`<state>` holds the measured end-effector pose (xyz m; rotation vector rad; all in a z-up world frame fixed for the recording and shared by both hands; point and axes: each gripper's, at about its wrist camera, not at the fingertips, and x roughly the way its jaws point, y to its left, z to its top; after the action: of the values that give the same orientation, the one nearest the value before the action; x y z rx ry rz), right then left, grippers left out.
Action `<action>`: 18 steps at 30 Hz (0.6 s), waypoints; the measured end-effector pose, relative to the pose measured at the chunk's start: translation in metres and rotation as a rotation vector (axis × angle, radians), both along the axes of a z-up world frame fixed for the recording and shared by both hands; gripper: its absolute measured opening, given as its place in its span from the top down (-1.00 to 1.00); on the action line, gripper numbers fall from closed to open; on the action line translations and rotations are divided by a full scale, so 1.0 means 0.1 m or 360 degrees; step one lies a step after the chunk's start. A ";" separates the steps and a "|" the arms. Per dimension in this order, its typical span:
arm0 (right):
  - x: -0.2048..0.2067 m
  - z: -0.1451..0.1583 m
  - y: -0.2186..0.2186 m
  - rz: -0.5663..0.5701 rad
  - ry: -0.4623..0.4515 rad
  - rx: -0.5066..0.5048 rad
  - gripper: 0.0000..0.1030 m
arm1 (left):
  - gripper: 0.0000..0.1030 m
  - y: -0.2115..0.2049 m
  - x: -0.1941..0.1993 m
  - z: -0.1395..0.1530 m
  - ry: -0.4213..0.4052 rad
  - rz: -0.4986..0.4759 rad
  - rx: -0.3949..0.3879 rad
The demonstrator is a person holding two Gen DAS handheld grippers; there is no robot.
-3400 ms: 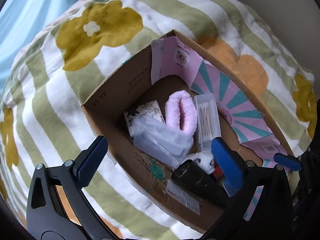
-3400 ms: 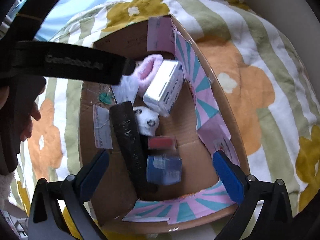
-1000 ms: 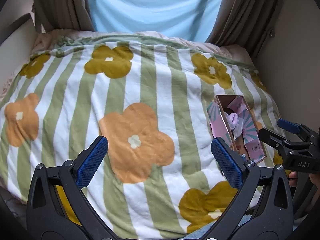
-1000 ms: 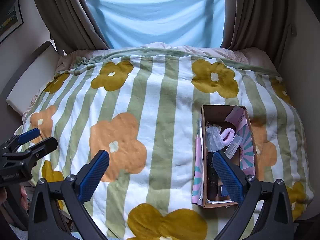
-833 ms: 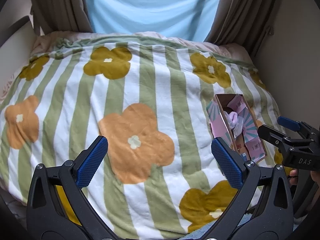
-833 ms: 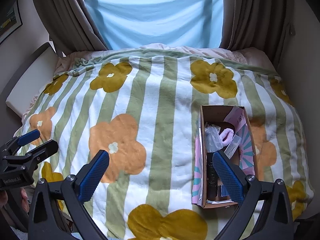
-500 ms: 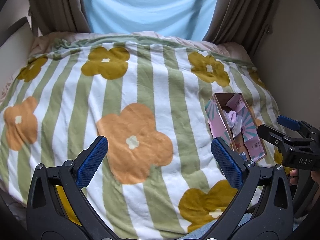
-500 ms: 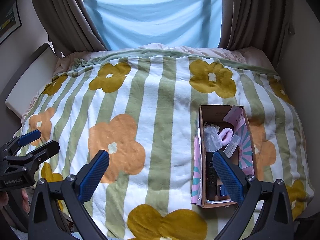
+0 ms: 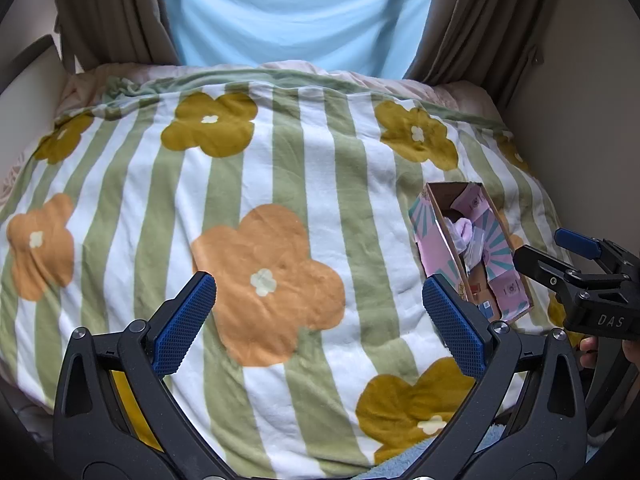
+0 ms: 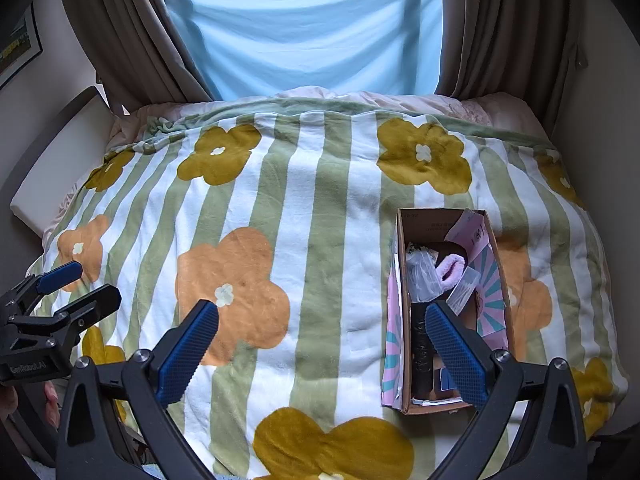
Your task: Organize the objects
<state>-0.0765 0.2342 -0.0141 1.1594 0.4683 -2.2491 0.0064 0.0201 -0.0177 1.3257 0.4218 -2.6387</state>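
A cardboard box [image 10: 402,312] with pink and teal flaps lies on the right side of the bed, also in the left wrist view [image 9: 434,208]. Inside it are a pink fuzzy item [image 10: 452,270], a clear plastic bag [image 10: 420,272], a black roll [image 10: 422,348], a clear case [image 10: 464,290] and a blue item [image 10: 444,380]. My left gripper [image 9: 318,322] is open and empty, held high over the bed's near edge. My right gripper [image 10: 320,350] is open and empty, near the front of the box.
A white and green striped blanket with yellow and orange flowers [image 10: 248,264] covers the bed. Brown curtains [image 10: 120,28] and a light blue sheet [image 10: 312,24] hang behind. Walls stand close on both sides. A white headboard pad [image 10: 56,160] is at the left.
Both grippers have pulled far back and up from the box since 3.4 s ago. In the last second they drift only slightly. Both stay open and empty.
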 end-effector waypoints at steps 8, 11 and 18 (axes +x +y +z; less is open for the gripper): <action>0.00 0.00 0.00 0.0002 0.0000 0.0000 -0.99 | -0.99 0.00 0.00 -0.01 -0.0002 0.0002 -0.0001; 0.00 0.00 0.01 0.0004 0.0000 0.0001 -0.99 | -0.99 0.01 0.00 -0.01 0.0000 0.0002 0.0002; 0.00 0.00 0.01 0.0004 0.0001 0.0001 -0.99 | -0.99 0.02 0.02 -0.02 -0.0001 0.0001 -0.0016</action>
<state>-0.0764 0.2352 -0.0144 1.1580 0.4707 -2.2473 0.0082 0.0218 -0.0200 1.3228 0.4084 -2.6364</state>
